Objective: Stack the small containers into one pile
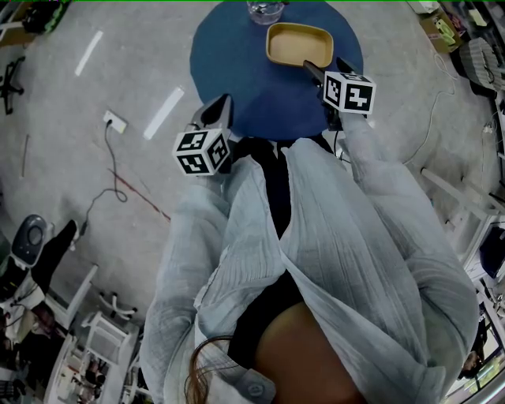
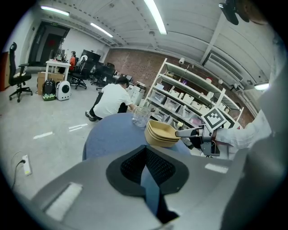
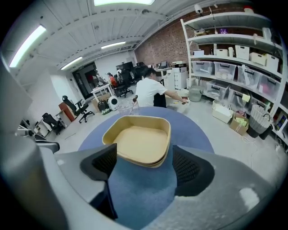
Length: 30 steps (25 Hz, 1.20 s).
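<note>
A pile of tan shallow containers (image 1: pixel 298 45) rests nested on the round blue table (image 1: pixel 237 71), at its far right. In the right gripper view the pile (image 3: pixel 138 140) sits just ahead of my right gripper (image 3: pixel 141 164). That gripper is open, with its pads to either side of the pile's near end and nothing pressed between them. In the head view the right gripper (image 1: pixel 316 69) reaches to the pile's near right corner. My left gripper (image 1: pixel 217 110) hovers at the table's near left edge. It is shut (image 2: pixel 145 150) and empty, and it faces the pile (image 2: pixel 161 133).
A clear glass jug (image 1: pixel 266 11) stands at the table's far edge behind the pile. A power strip with its cable (image 1: pixel 115 122) lies on the floor to the left. A person (image 3: pixel 150 92) crouches beyond the table near the storage shelves (image 3: pixel 234 58).
</note>
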Available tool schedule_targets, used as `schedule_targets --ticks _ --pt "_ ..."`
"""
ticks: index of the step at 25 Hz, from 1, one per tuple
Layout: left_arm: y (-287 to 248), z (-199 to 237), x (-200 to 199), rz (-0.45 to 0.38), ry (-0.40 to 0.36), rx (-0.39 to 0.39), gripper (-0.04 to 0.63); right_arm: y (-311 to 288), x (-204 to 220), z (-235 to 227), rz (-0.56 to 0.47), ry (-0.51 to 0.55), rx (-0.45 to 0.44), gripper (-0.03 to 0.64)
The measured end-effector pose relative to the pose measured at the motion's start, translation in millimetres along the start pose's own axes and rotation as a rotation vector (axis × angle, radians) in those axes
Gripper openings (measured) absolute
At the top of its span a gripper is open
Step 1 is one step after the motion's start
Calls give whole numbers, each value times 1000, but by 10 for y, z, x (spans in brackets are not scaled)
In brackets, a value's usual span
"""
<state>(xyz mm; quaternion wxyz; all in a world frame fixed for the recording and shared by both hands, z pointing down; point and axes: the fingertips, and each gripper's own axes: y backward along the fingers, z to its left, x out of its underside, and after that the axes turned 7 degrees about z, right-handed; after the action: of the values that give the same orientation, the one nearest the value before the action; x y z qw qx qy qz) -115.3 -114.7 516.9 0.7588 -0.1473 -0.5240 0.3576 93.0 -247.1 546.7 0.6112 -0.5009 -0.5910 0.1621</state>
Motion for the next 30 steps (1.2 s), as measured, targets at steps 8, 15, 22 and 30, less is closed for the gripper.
schedule_targets --ticks 8,15,22,30 --pt "-49 -42 -147 -11 -50 57 12 207 36 137 -58 -30 -47 385" --pt "-190 -164 -275 -5 -133 121 12 596 13 107 -144 -18 -29 359" --pt "-212 -357 -452 -29 -200 177 12 1039 26 41 -275 -64 -9 301" --pt "-67 -617 -758 -82 -279 255 12 1387 -21 118 -402 -62 47 193"
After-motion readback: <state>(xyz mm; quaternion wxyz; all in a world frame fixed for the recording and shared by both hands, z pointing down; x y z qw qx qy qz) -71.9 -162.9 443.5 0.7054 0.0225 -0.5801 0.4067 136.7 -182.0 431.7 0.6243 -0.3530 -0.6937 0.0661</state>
